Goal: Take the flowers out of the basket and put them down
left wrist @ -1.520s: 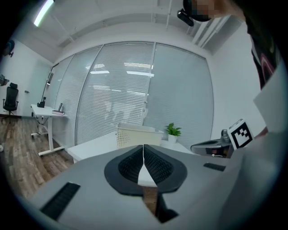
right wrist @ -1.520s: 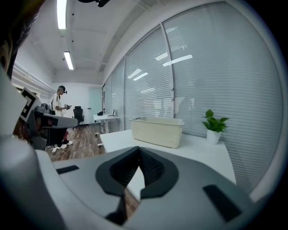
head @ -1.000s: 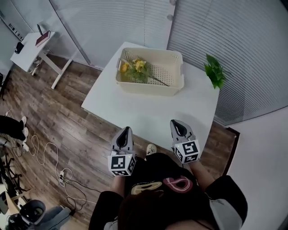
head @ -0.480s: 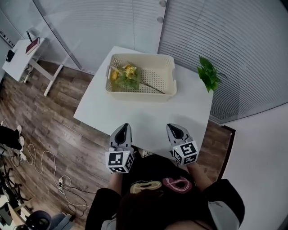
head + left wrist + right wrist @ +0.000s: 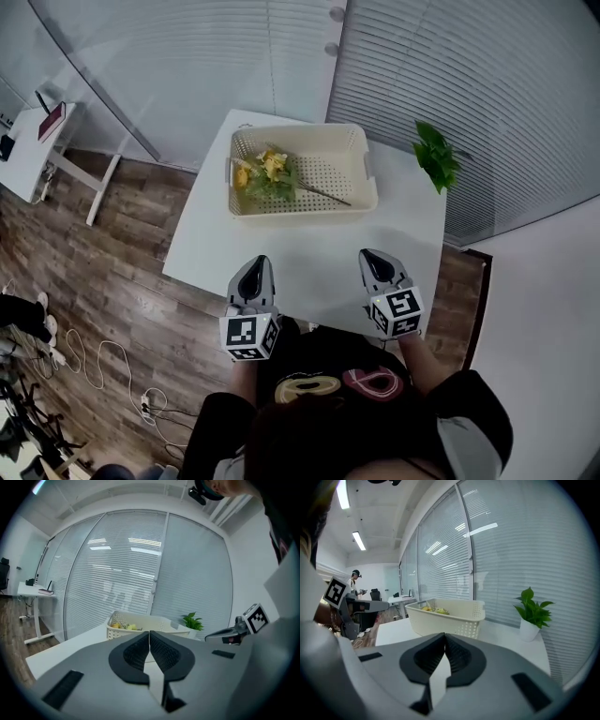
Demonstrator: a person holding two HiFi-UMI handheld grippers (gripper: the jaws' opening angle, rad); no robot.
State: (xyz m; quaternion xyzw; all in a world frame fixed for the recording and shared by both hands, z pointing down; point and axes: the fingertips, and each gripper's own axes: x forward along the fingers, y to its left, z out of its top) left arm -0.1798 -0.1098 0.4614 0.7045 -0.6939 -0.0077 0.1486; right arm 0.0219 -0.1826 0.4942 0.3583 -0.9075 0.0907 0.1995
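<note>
**A:** Both grippers are empty. The left gripper [image 5: 260, 262] and the right gripper [image 5: 368, 254] each have their fingers [image 5: 136, 651] pressed together, with nothing between them.

**B:** Which step is this, then?

**A:** The approach, I'd say; nothing is lifted yet. The flowers [image 5: 266, 173] lie in the basket [image 5: 300, 209], well ahead of both pairs of fingers and beyond its near wall.

**B:** How do they lie?

**A:** Flat on the basket floor. The long axis runs crosswise to the fingers, slightly slanted. The yellow blooms are ahead of the left fingers, and the thin stem trails towards the right fingers, its tip a little nearer them.

**B:** And the next move?

**A:** Probably one gripper spreads its fingers, goes forward over the near wall, dips in and closes across the stem. The right one looks better placed for that. The bare surface [image 5: 309, 258] between the fingers and the basket seems a fit spot for setting them down.
</note>
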